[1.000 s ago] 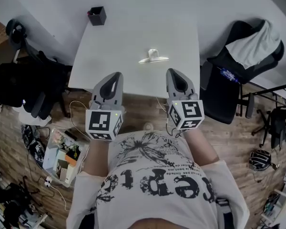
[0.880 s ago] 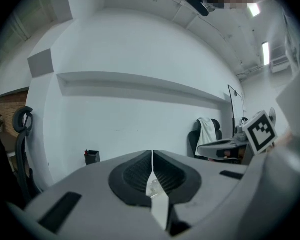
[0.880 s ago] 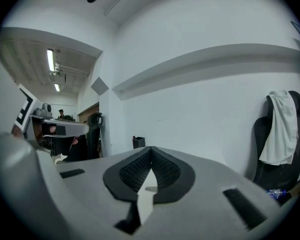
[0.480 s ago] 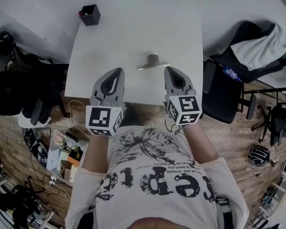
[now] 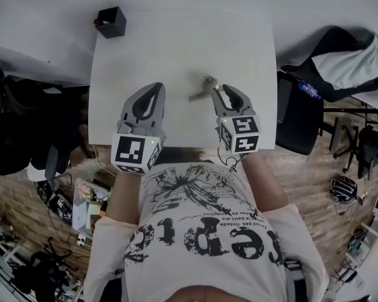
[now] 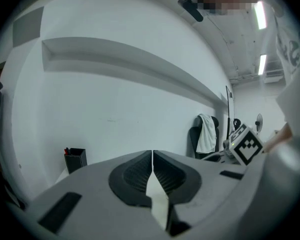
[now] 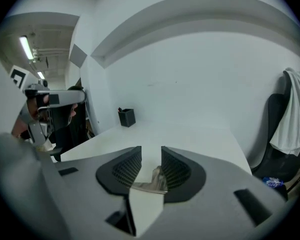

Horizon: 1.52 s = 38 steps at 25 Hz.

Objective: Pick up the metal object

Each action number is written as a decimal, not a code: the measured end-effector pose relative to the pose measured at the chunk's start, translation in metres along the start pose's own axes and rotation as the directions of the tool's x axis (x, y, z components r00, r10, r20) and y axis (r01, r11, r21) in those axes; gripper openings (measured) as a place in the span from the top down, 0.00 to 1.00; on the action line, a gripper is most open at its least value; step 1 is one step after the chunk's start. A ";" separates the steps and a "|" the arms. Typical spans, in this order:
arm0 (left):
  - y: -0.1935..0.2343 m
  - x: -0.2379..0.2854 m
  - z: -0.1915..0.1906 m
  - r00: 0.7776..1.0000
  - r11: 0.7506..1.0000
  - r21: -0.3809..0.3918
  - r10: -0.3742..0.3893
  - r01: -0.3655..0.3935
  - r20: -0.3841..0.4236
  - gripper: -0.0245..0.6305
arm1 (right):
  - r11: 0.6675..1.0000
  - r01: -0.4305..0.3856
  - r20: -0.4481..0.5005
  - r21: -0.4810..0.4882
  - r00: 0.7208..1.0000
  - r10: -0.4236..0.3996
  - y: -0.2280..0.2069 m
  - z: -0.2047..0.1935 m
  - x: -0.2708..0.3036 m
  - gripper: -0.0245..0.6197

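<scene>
Your right gripper (image 5: 221, 89), jaws opening with the metal object (image 5: 200, 93) between them, hides its right end. Black cup (image 5: 110, 22) at the table's (image 5: 151, 55) far-left corner: contents too tiny to tell.

The head view looks steeply down from above the person onto the white table (image 5: 176, 43), which reaches toward 12 o'clock. The black pen holder (image 5: 110, 22) sits at 11 o'clock and the office chair (image 5: 294, 115) at 3 o'clock. The left gripper view rides low over the tabletop and faces the far wall, with the holder at 8 o'clock and the chair at 4 o'clock. The right gripper view faces likewise, seemingly nearer the table's middle, with the metal object (image 7: 152, 183) close at 6 o'clock. All three views share the table, holder and chair.
</scene>
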<state>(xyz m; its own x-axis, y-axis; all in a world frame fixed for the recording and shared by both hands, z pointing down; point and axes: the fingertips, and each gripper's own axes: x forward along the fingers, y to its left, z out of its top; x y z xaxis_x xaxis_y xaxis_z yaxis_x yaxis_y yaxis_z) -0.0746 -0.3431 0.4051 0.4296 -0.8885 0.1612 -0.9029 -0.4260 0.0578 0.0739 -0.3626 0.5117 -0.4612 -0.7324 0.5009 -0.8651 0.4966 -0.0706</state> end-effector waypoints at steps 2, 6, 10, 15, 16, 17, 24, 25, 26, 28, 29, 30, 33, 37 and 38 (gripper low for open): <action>0.008 0.009 -0.005 1.000 1.000 -0.002 -0.009 0.009 -0.013 0.95 | 1.000 0.014 -0.044 -0.003 0.999 -0.014 -0.004 -0.011 0.016 0.74; 0.022 0.021 -0.015 0.999 1.000 -0.016 -0.025 0.025 -0.027 0.95 | 0.999 0.042 -0.123 -0.011 0.991 -0.043 -0.009 -0.032 0.042 0.60; 0.032 0.033 -0.024 0.998 0.999 -0.016 -0.046 0.045 -0.037 0.95 | 0.999 0.040 -0.223 -0.005 0.974 -0.041 -0.013 -0.055 0.070 0.51; 0.047 0.045 -0.042 0.996 0.998 -0.024 -0.056 0.054 -0.067 0.95 | 0.999 0.044 -0.345 0.004 0.938 -0.039 -0.018 -0.085 0.101 0.47; 0.051 0.047 -0.045 0.996 0.998 -0.023 -0.054 0.053 -0.066 0.95 | 0.999 0.048 -0.363 0.010 0.931 -0.041 -0.019 -0.090 0.106 0.46; 0.055 0.049 -0.048 0.997 0.998 -0.022 -0.052 0.050 -0.064 0.95 | 0.998 0.054 -0.381 0.018 0.924 -0.043 -0.021 -0.094 0.110 0.46; 0.076 0.059 -0.062 0.995 0.998 -0.038 -0.052 0.048 -0.087 0.95 | 0.994 0.100 -0.478 0.047 0.876 -0.065 -0.031 -0.117 0.128 0.48; 0.079 0.061 -0.064 0.994 0.998 -0.041 -0.050 0.047 -0.092 0.95 | 0.994 0.101 -0.489 0.052 0.870 -0.062 -0.030 -0.119 0.128 0.50; 0.081 0.062 -0.066 0.994 0.998 -0.043 -0.049 0.045 -0.098 0.95 | 0.993 0.101 -0.497 0.056 0.866 -0.060 -0.030 -0.120 0.129 0.52; 0.083 0.064 -0.068 0.993 0.998 -0.046 -0.049 0.044 -0.108 0.95 | 0.993 0.105 -0.505 0.056 0.861 -0.062 -0.030 -0.121 0.130 0.52; 0.084 0.064 -0.068 0.993 0.998 -0.047 -0.049 0.044 -0.110 0.95 | 0.993 0.108 -0.507 0.054 0.859 -0.066 -0.031 -0.121 0.129 0.52; 0.085 0.064 -0.068 0.993 0.998 -0.045 -0.048 0.043 -0.109 0.95 | 0.992 0.111 -0.509 0.053 0.858 -0.069 -0.031 -0.122 0.129 0.52; 0.086 0.064 -0.066 0.994 0.999 -0.038 -0.042 0.038 -0.103 0.95 | 0.991 0.121 -0.519 0.055 0.852 -0.075 -0.032 -0.122 0.128 0.53; 0.084 0.059 -0.060 0.995 0.999 -0.027 -0.037 0.034 -0.098 0.95 | 0.989 0.131 -0.522 0.069 0.849 -0.076 -0.029 -0.123 0.124 0.53; 0.083 0.059 -0.058 0.995 0.999 -0.023 -0.035 0.033 -0.094 0.95 | 0.989 0.130 -0.516 0.072 0.854 -0.074 -0.028 -0.122 0.122 0.53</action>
<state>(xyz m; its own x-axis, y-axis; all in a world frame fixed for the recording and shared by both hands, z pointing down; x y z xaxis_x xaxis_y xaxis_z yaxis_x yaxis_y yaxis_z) -0.1258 -0.4209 0.4763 0.4570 -0.8532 0.2514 -0.8886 -0.4507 0.0858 0.0657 -0.4096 0.6799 -0.2276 -0.4218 0.8777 -0.9295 0.3628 -0.0667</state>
